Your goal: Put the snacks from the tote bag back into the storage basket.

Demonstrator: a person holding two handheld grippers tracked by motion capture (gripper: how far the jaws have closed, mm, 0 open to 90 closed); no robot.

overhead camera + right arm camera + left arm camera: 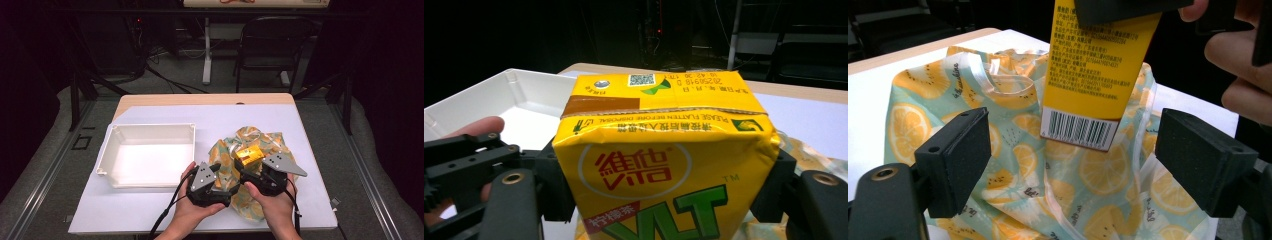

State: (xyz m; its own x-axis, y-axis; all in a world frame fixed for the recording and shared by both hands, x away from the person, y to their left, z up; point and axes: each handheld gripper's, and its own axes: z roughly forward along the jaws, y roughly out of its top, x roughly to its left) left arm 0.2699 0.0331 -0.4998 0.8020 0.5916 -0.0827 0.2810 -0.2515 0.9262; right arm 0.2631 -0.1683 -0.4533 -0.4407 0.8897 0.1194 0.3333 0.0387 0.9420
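A yellow drink carton (249, 155) with red and green lettering is clamped upright in my right gripper (248, 171), just above a lemon-print fabric bag (223, 152) lying crumpled on the table. In the right gripper view the carton (664, 150) fills the gap between the jaws of my right gripper (664, 192). My left gripper (226, 187) stands open beside it, low over the bag. In the left gripper view the carton's barcode end (1083, 131) hangs ahead of the wide-apart jaws of the left gripper (1073, 160), with the bag (1013, 155) underneath.
An empty white tray (150, 127) sits on the left half of the white table (150, 212), its wall (499, 92) seen behind the carton. A black chair (272, 45) stands beyond the table's far edge. A hand (1243, 65) holds the right gripper.
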